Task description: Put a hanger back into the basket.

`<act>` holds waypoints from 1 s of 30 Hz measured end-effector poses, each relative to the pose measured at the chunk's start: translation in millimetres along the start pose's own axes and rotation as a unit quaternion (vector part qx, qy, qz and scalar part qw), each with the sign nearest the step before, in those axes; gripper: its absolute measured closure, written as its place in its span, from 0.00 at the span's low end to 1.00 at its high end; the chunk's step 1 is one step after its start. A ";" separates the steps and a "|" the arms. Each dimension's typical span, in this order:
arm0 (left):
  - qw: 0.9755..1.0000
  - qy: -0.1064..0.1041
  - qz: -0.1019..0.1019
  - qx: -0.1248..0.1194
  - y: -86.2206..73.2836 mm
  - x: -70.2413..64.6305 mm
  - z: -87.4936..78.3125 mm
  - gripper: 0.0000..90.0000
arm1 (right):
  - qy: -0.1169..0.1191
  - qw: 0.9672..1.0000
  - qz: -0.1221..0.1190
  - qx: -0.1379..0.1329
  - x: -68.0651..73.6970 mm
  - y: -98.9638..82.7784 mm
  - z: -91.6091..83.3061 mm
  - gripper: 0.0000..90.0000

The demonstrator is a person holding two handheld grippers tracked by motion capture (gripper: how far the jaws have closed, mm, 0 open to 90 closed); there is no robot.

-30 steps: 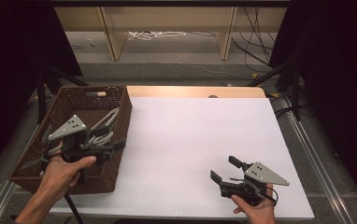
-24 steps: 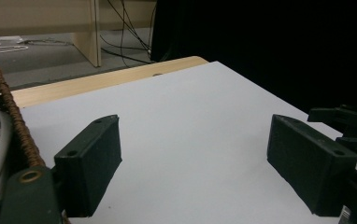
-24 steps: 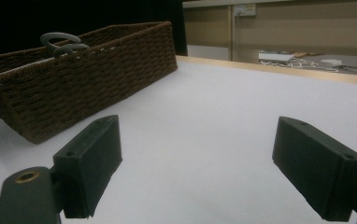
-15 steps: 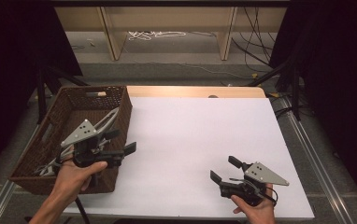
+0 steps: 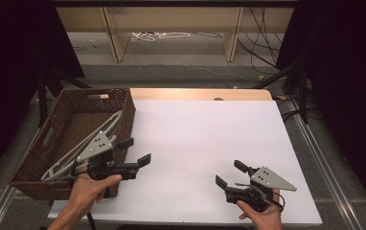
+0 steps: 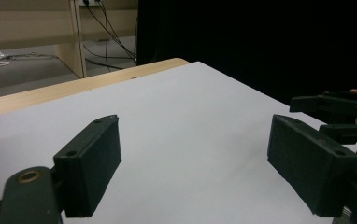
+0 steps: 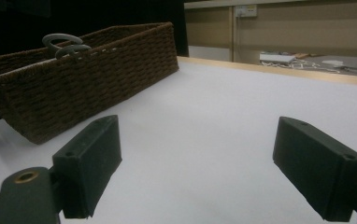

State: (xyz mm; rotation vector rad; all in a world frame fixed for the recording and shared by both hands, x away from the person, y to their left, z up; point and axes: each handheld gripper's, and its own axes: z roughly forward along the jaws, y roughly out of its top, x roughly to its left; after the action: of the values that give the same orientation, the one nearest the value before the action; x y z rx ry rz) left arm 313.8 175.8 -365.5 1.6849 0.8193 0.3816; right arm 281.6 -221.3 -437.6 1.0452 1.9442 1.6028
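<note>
Hangers [image 5: 105, 127], grey plastic, lie slanted in the brown wicker basket [image 5: 129, 114] at the left of the table, hooks toward its far end. The left gripper [image 5: 135, 151] hangs over the basket's near right corner, pointing right across the white tabletop [image 5: 210, 129]. Its jaws are spread wide and hold nothing. The right gripper [image 5: 230, 174] sits low at the near right, jaws also apart and empty, well clear of the basket.

Looks like the pull-out after the drop. To do it well:
- Keep the left jaws apart and lift clear of the wicker rim before you swing right, so you don't drag the basket.
- Watch the trailing cable near the hanger arms; a snag could pull one back out.
- Leave the right gripper parked; nothing there for it.

Versus a second ago, the left gripper was over the inside of the basket, above the hangers. It has since slid right and nearer, past the rim. The right gripper, basket and hangers look unchanged.
</note>
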 end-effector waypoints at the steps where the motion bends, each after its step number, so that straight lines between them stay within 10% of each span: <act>1: 1.000 0.000 0.004 -0.005 -3.6 -1.2 1.8 0.19 | 0.000 1.000 0.001 0.004 0.2 0.4 -0.6 0.18; 30: 0.998 0.009 0.053 -0.014 -64.2 -12.1 15.9 0.18 | 0.014 0.999 -0.032 -0.002 7.3 1.9 -5.1 0.18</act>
State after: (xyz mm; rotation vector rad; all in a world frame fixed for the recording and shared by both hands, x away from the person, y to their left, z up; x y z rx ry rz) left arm 295.1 161.8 -428.6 1.7049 0.7374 0.4794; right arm 273.9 -218.9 -433.4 0.9547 1.9717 1.5941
